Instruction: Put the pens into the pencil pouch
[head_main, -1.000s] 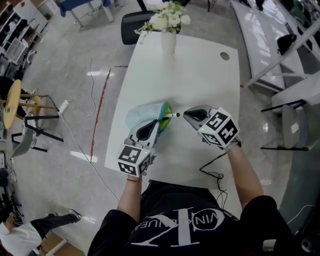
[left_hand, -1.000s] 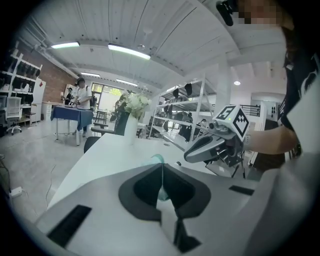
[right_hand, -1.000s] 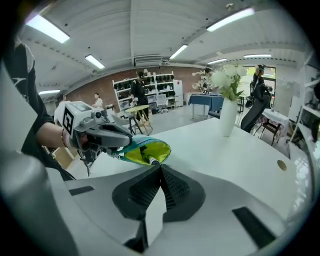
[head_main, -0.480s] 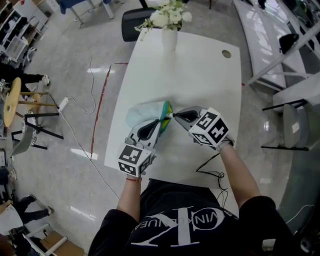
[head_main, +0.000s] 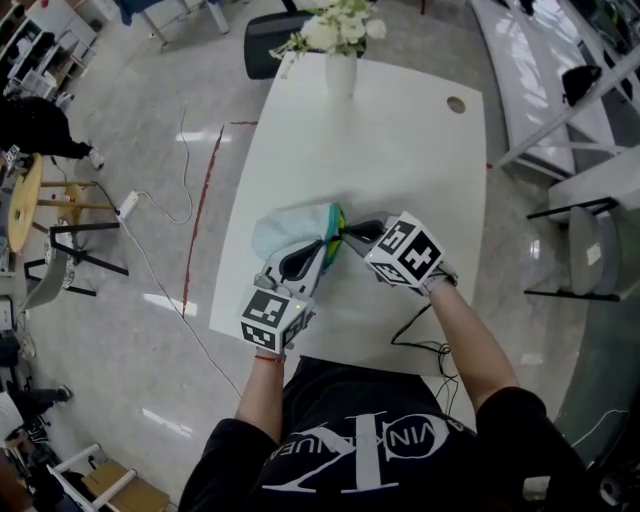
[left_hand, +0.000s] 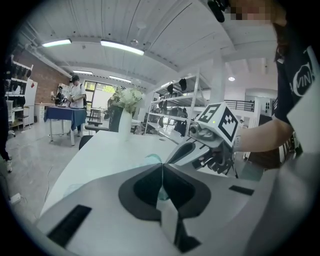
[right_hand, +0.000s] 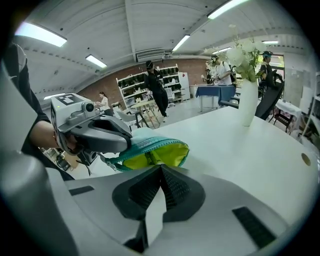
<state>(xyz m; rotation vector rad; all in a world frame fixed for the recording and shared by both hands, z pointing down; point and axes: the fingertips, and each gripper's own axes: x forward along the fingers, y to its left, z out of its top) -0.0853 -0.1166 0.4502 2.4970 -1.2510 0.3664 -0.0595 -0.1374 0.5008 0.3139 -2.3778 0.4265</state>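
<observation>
A light teal pencil pouch (head_main: 290, 226) with a yellow-green lining lies on the white table (head_main: 400, 160), its mouth (head_main: 335, 222) facing right. My left gripper (head_main: 323, 246) is shut on the near edge of that mouth and holds it open. In the left gripper view (left_hand: 162, 166), teal fabric (left_hand: 152, 159) shows past the shut jaws. My right gripper (head_main: 349, 232) is shut on a thin pen, right at the mouth. The right gripper view (right_hand: 161, 168) looks into the yellow lining (right_hand: 165, 155), where the pen's dark end (right_hand: 150, 158) is inside. Most of the pen is hidden.
A white vase of white flowers (head_main: 340, 70) stands at the table's far end, with a round cable hole (head_main: 456, 104) to its right. A black cable (head_main: 425, 335) hangs over the near edge. A dark chair (head_main: 265, 40) stands beyond the table.
My right gripper has moved left and down to the pouch's mouth, and the pen that showed between gripper and pouch has slid in. The left gripper has kept still.
</observation>
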